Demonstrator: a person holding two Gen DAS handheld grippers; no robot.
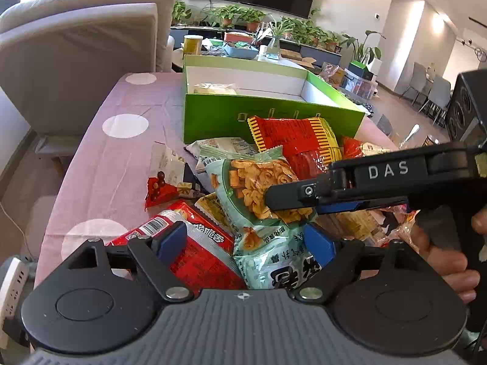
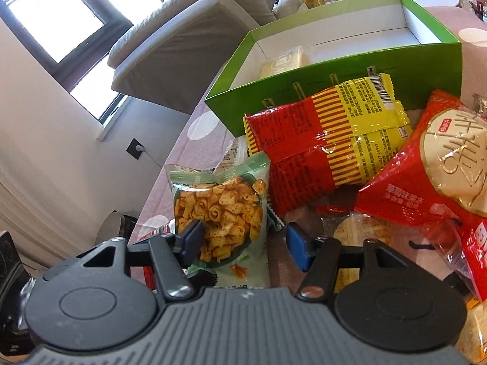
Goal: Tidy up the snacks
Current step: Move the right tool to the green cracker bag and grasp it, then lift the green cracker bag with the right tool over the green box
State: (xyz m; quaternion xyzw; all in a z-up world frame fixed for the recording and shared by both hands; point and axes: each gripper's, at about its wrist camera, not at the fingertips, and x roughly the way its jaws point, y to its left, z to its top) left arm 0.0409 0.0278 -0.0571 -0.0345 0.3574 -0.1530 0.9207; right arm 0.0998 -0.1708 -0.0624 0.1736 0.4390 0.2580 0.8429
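Note:
A pile of snack packs lies on the pink dotted tablecloth (image 1: 121,158) in front of an open green box (image 1: 268,121), which holds one pale pack (image 1: 216,88). My left gripper (image 1: 246,243) is open above the pile, over a red pack (image 1: 197,249) and a pale green pack of curled crisps (image 1: 261,188). My right gripper (image 2: 243,240) is open, its jaws on either side of that green pack (image 2: 222,210); it also shows from the side in the left wrist view (image 1: 292,197). A red-and-yellow pack (image 2: 328,140) leans on the box (image 2: 334,70).
A red pack with a cream circle (image 2: 432,164) lies at the right of the pile. A grey sofa (image 1: 79,48) stands left of the table. A white table with a yellow tub (image 1: 192,44) and plants stands behind the box. A power strip (image 1: 12,283) lies on the floor.

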